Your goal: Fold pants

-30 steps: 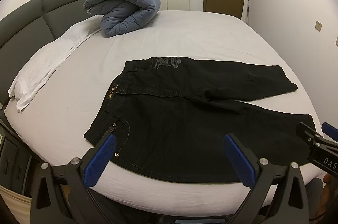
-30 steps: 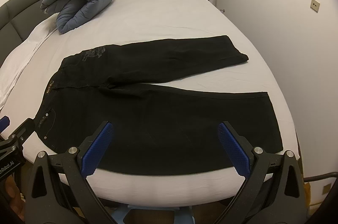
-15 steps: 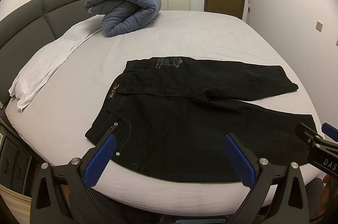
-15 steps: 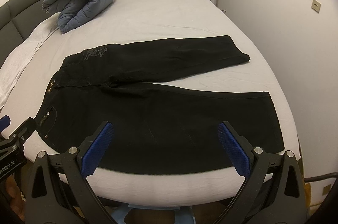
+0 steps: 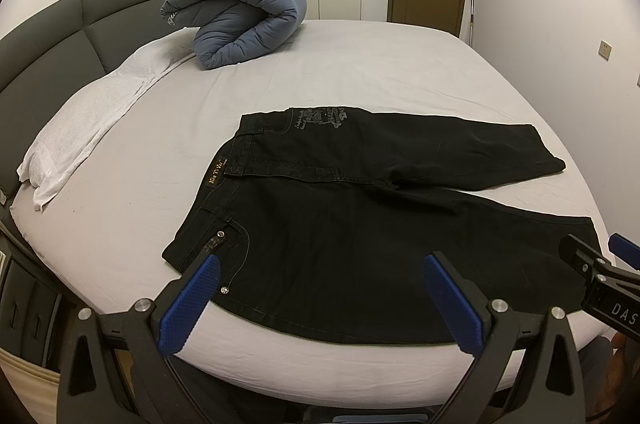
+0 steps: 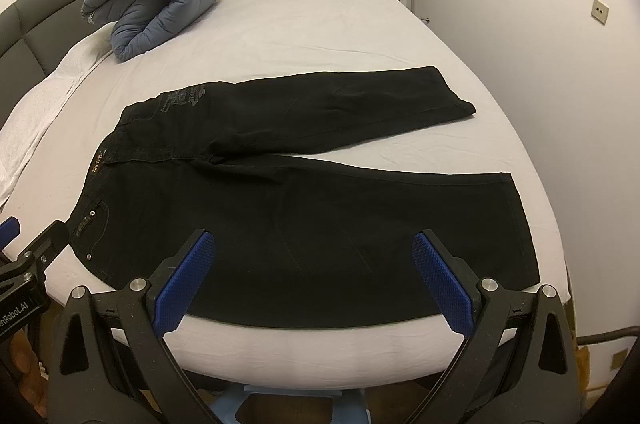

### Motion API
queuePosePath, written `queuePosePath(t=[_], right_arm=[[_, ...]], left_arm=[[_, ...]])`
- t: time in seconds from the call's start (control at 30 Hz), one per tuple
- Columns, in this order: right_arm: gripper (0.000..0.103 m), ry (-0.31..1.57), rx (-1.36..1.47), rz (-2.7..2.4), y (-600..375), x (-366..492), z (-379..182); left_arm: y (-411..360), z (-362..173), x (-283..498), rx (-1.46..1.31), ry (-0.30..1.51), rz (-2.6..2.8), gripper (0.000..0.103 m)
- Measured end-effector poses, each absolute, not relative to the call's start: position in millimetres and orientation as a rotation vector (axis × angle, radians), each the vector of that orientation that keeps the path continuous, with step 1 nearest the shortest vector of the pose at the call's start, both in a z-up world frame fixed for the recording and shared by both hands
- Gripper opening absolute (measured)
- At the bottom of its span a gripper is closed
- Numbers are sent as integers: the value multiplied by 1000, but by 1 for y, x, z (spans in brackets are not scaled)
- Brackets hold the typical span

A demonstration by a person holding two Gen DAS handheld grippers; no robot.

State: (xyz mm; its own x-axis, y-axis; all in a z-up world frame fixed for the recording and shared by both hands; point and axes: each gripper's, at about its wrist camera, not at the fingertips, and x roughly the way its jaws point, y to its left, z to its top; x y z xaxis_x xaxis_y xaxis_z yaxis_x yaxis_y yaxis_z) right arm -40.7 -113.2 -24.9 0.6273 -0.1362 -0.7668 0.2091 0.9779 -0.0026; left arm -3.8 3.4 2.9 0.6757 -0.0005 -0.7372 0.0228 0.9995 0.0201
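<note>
On a bed [image 5: 360, 72], black pants [image 5: 360, 224] lie spread flat just ahead of the left gripper [image 5: 320, 298] and right gripper [image 6: 314, 274], both held wide apart with nothing between their blue pads. Each gripper's lower body is cut off by the frame edge. Waistband left, both legs reach right, splayed apart, with pale embroidery near the hip.

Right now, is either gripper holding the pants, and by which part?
Nothing is held. The left gripper and right gripper are open above the pants.
</note>
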Motion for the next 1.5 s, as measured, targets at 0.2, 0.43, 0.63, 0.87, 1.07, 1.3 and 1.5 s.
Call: queuePosePath(t=[0.2, 0.43, 0.63, 0.87, 1.07, 1.3, 1.5], right_arm=[[101, 872, 90, -198, -113, -41, -25], [101, 874, 89, -197, -111, -41, -26], [101, 878, 80, -195, -98, -40, -29], [101, 895, 67, -184, -96, -34, -33], [101, 916, 38, -154, -89, -17, -38], [101, 903, -1, 8, -95, 38, -33], [100, 869, -67, 205, -115, 112, -23]], left_arm=[[3, 3, -4, 29, 830, -12, 103], [3, 3, -4, 30, 829, -12, 103], [6, 2, -5, 43, 821, -5, 103], [14, -1, -5, 57, 801, 5, 103], [27, -5, 18, 32, 806, -38, 103], [49, 2, 88, -16, 834, -204, 103], [68, -3, 183, 58, 921, -266, 103]])
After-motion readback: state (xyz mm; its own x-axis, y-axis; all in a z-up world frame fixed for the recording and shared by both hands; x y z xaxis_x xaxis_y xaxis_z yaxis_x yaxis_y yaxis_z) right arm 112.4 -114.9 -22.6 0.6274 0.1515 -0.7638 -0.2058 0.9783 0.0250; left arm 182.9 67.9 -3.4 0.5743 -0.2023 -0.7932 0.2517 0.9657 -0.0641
